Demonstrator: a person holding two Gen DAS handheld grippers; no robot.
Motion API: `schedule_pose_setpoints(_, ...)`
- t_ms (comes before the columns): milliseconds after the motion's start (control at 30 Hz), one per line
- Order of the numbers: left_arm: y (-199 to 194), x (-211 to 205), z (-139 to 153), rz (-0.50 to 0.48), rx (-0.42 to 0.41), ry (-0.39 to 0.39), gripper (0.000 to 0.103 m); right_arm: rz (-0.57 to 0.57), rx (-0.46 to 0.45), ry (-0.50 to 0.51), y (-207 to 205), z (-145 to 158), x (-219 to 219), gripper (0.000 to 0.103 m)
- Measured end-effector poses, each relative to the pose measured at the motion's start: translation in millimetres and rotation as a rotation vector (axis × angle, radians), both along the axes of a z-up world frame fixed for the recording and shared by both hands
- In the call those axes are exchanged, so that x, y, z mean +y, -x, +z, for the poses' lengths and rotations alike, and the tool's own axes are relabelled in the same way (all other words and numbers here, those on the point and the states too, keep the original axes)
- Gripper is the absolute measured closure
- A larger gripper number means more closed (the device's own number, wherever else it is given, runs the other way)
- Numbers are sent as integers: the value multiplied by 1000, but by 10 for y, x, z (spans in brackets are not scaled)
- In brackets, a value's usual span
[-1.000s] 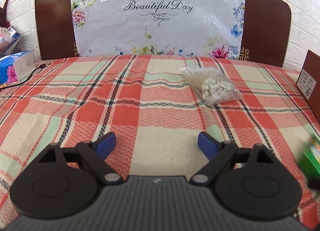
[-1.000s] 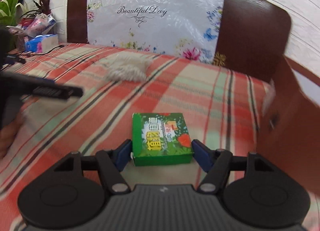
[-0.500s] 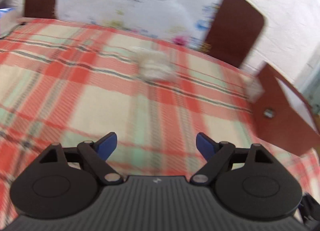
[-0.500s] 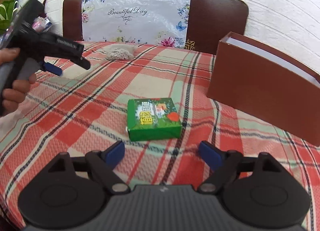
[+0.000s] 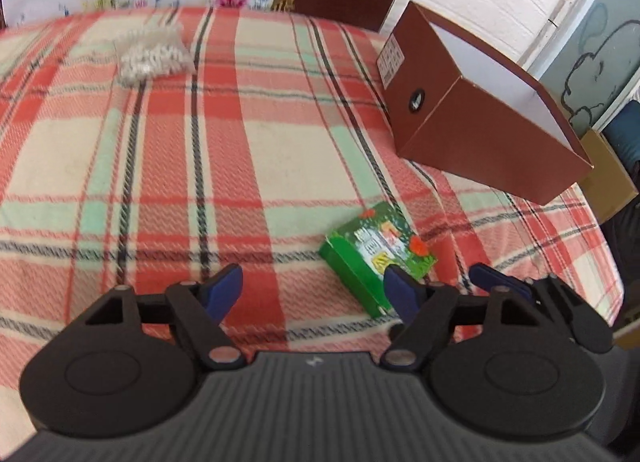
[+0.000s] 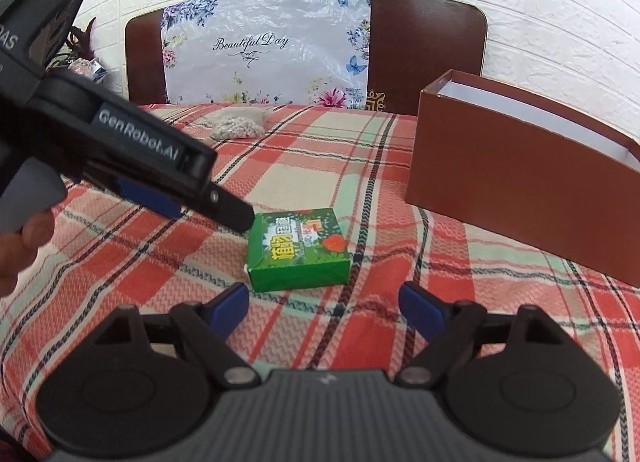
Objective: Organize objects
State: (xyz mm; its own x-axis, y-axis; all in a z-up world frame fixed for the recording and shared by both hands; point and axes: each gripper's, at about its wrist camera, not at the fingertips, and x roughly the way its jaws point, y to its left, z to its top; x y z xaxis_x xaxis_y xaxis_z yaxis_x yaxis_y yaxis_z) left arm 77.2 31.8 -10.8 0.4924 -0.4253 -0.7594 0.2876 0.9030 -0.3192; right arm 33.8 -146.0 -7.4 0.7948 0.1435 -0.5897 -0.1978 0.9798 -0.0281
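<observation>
A green printed box (image 6: 298,248) lies flat on the plaid blanket (image 6: 360,150), just beyond my right gripper (image 6: 325,308), which is open and apart from it. My left gripper (image 5: 312,290) tilts down beside the same green box (image 5: 376,254). Its jaws are closing with nothing between them, and its right finger overlaps the box's near corner. From the right wrist view the left gripper (image 6: 224,210) comes in from the left, its tip at the box's far left corner. An open brown box (image 6: 520,182) stands to the right. A clear bag of cotton swabs (image 5: 152,50) lies farther back.
A brown headboard with a flowered plastic sheet (image 6: 272,50) closes off the far side. The blanket drops away at the right edge past the brown box (image 5: 480,122), where a cardboard piece (image 5: 608,178) shows. A hand (image 6: 24,234) holds the left gripper's handle.
My right gripper opened, let go of the green box and drew back from it. My left gripper swung right and tipped down toward the green box, its jaws narrowing slightly.
</observation>
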Motion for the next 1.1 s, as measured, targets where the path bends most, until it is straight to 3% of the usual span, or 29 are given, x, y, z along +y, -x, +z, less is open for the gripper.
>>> schedule_pose_setpoints(67, 5, -67, 26, -11, 13, -7, 26, 8, 2, 0, -33, -2, 30, 18)
schedule_pose_setpoints(433, 11, -382, 50, -5, -77, -204, 24, 53, 19, 15, -217, -92, 155, 17)
schedule_pose_setpoints(800, 8, -375, 9, 36, -74, -199, 21, 53, 0, 15, -146, -126, 156, 18)
schedule_pose_setpoints(1100, 7, -395, 4, 16, -67, -185, 21, 55, 8, 1, -183, -124, 125, 18)
